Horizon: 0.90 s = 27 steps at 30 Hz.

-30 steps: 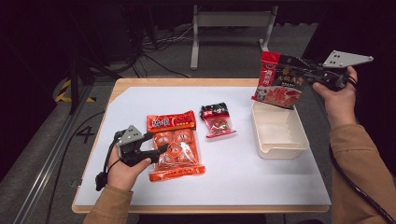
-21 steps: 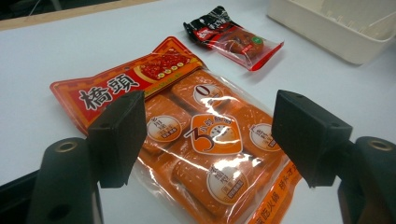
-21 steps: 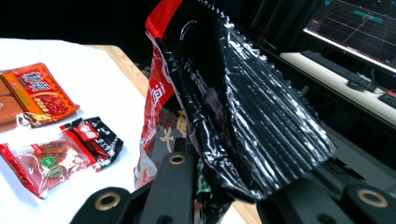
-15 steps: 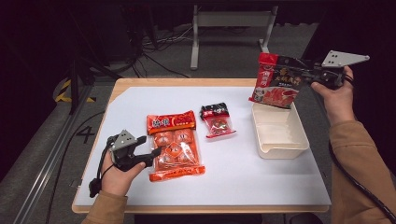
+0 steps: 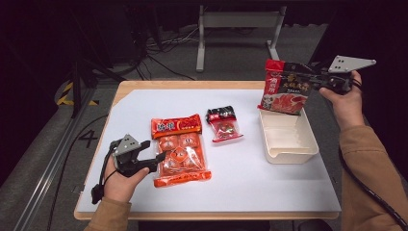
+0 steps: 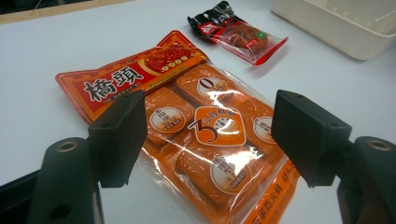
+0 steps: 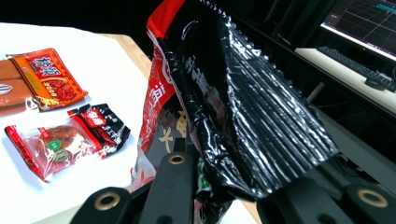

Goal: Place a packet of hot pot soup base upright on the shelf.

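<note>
Red-and-black soup-base pouch (image 5: 285, 89) hung pinched in the right gripper (image 5: 308, 81), above the cream plastic bin's (image 5: 288, 153) far end; vs a sec ago it had dropped a bit toward the bin, so release looked near. Left gripper (image 5: 153, 162) jaws gaped, unclenched, straddling the orange snack pack (image 6: 205, 135) w/o touching. Small sausage packet (image 5: 224, 124) lay beyond.

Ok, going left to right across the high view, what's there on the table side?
Left gripper → orange pack → small red-black pack → white tray → right gripper, holding the red pouch above the tray's far end.
</note>
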Available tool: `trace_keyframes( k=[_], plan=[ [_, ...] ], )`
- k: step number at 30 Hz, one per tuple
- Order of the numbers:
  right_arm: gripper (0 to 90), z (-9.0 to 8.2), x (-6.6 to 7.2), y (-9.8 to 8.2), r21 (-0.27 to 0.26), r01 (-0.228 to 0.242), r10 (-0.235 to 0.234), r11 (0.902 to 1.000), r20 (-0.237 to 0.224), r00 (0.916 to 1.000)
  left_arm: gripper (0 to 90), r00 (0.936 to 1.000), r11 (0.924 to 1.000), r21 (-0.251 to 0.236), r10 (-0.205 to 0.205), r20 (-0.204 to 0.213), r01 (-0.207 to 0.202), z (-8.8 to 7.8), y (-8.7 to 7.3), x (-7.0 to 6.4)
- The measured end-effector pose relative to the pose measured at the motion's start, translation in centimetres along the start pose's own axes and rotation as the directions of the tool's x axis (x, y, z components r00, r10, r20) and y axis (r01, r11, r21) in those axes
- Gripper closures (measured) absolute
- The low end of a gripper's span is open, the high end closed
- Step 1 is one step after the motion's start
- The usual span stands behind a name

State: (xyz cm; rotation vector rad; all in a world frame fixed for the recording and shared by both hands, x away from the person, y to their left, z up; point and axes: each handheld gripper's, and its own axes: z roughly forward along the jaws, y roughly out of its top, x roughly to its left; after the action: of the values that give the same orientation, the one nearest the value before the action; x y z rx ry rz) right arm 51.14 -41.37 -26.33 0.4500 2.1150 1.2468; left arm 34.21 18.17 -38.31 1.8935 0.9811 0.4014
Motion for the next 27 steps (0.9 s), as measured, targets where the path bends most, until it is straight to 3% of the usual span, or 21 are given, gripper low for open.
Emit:
trace_keyframes(
  k=[4, 9, 13, 19, 21, 22, 24, 27],
  plan=[
    [79.6, 0.4, 0.2, -0.4, 0.046, 0.011, -0.01, 0.9989, -0.006, 0.9999, 27.9, 1.0, 1.0, -0.003, -0.002, 0.006, 0.002, 0.1, 0.0, 0.0],
    [79.4, 0.7, 0.4, -0.6, 0.053, 0.004, -0.004, 0.9986, -0.011, 0.9999, 28.1, 1.0, 0.9999, -0.01, 0.005, 0.005, -0.005, 0.1, 0.1, 0.0],
    [79.3, 1.3, 0.8, -0.6, 0.095, 0.024, -0.022, 0.9952, -0.024, 0.9995, 28.0, 1.0, 1.0, -0.006, 0.007, 0.005, -0.007, 0.2, 0.1, 0.0],
    [78.7, 1.9, 1.1, -0.9, 0.098, 0.005, -0.002, 0.9952, -0.032, 0.9995, 28.0, 0.9999, 0.9999, -0.01, 0.009, 0.009, -0.009, 0.2, 0.2, 0.0],
    [78.6, 2.6, 1.3, -1.6, 0.154, 0.007, -0.001, 0.988, -0.042, 0.9991, 28.0, 0.9999, 0.9999, -0.01, 0.004, 0.01, -0.004, 0.2, 0.2, 0.0],
    [78.7, 2.8, 1.4, -2.1, 0.162, -0.001, 0.008, 0.9867, -0.044, 0.999, 28.0, 0.9999, 0.9999, -0.011, 0.004, 0.009, -0.004, 0.2, 0.2, 0.0],
    [78.5, 2.5, 1.2, -3.1, 0.115, -0.069, 0.073, 0.991, -0.032, 0.9969, 28.1, 1.0, 0.9999, -0.01, 0.004, 0.004, -0.004, 0.2, 0.1, 0.0],
    [78.4, 2.3, 1.1, -3.9, 0.099, -0.096, 0.099, 0.9904, -0.024, 0.9948, 28.0, 1.0, 1.0, -0.005, 0.004, 0.009, -0.003, 0.4, 0.2, 0.0]
  ],
)
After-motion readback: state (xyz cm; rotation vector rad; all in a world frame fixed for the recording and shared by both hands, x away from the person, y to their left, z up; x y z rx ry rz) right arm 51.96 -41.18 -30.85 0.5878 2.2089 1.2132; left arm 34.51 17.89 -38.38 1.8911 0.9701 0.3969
